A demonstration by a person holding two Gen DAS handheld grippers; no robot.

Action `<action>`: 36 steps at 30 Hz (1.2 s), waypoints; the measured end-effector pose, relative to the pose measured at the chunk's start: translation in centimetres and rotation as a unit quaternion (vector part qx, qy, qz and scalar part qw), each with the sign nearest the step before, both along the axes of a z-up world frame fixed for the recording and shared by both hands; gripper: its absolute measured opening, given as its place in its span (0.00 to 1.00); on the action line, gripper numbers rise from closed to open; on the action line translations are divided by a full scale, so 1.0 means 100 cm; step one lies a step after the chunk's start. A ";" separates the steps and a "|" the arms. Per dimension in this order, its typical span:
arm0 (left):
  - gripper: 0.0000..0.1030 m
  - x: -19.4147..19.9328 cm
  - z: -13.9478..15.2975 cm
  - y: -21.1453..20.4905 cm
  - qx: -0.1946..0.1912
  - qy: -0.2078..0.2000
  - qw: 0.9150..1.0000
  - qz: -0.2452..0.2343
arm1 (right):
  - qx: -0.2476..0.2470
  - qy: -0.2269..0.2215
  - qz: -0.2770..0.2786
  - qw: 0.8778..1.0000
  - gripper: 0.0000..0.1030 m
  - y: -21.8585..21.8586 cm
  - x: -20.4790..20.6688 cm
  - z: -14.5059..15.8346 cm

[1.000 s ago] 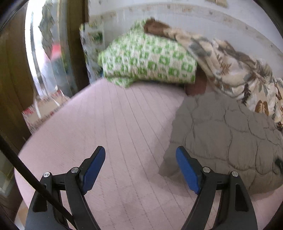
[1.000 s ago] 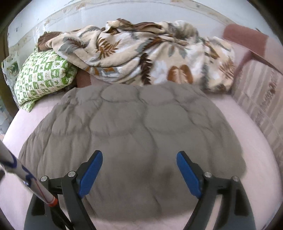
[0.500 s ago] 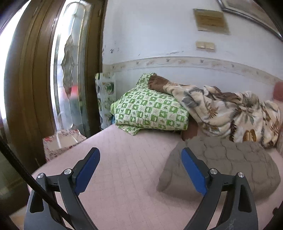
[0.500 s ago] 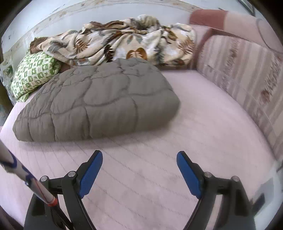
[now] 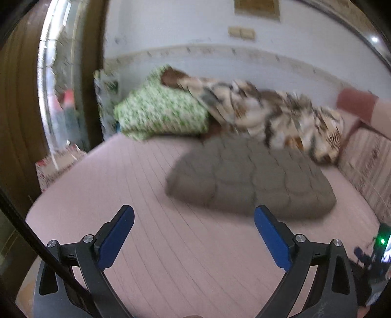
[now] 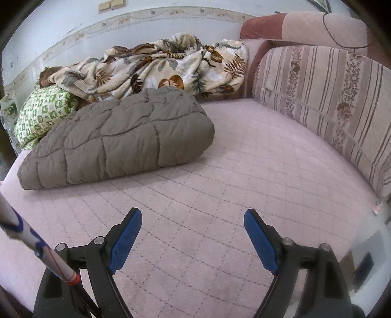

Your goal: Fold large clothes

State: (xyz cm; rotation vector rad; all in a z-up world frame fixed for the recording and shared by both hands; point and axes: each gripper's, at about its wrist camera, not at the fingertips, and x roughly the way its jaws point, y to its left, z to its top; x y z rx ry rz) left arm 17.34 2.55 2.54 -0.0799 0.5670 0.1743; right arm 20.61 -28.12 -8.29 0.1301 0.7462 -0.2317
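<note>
Folded grey-brown quilted padded garment [image 6: 114, 139] resting on the pale pink quilted bed cover [image 6: 220, 186], toward the head end.

The bed cover carries a stitched grid. Behind the garment lie a green-and-white patterned pillow [image 6: 41, 115] and a crumpled cream leaf-print fleece blanket [image 6: 156, 71], both against a white wall with a patterned border strip [image 6: 127, 18]. A striped floral back cushion [image 6: 325, 97] lines the far side. The left hand-held gripper [image 5: 194, 220] and the right hand-held gripper [image 6: 193, 223] hover above bare cover, jaws spread wide, blue-padded fingers gripping nothing.
</note>
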 end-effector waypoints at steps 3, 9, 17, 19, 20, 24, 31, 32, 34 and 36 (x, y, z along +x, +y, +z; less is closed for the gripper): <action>0.95 0.001 -0.012 -0.014 0.016 0.025 1.000 0.000 | 0.006 -0.002 0.005 1.000 0.86 0.001 -0.003 0.002; 0.95 -0.002 -0.028 -0.037 0.034 0.054 0.998 -0.013 | 0.020 0.011 0.010 1.000 0.86 -0.001 -0.005 -0.002; 0.95 -0.001 -0.044 -0.052 0.026 0.106 0.993 -0.052 | 0.019 0.015 0.008 1.000 0.86 0.000 -0.007 -0.001; 0.95 -0.003 -0.048 -0.055 0.032 0.110 0.992 -0.050 | 0.015 0.016 0.011 1.000 0.86 0.003 -0.008 -0.002; 0.95 -0.003 -0.049 -0.057 0.037 0.112 0.992 -0.048 | 0.013 0.016 0.013 1.000 0.86 0.004 -0.009 -0.002; 0.95 -0.003 -0.052 -0.058 0.051 0.119 0.991 -0.044 | 0.007 0.017 0.016 1.000 0.86 0.006 -0.011 -0.003; 0.95 -0.001 -0.059 -0.052 0.049 0.136 0.989 -0.039 | -0.004 0.025 0.020 0.999 0.86 0.012 -0.012 -0.006; 0.95 -0.001 -0.060 -0.051 0.048 0.137 0.989 -0.039 | -0.005 0.026 0.022 0.999 0.86 0.013 -0.011 -0.007; 0.95 0.000 -0.062 -0.049 0.046 0.141 0.988 -0.038 | -0.010 0.028 0.025 0.999 0.86 0.014 -0.010 -0.008; 0.95 0.001 -0.065 -0.048 0.045 0.146 0.988 -0.039 | -0.015 0.030 0.027 0.999 0.86 0.017 -0.009 -0.009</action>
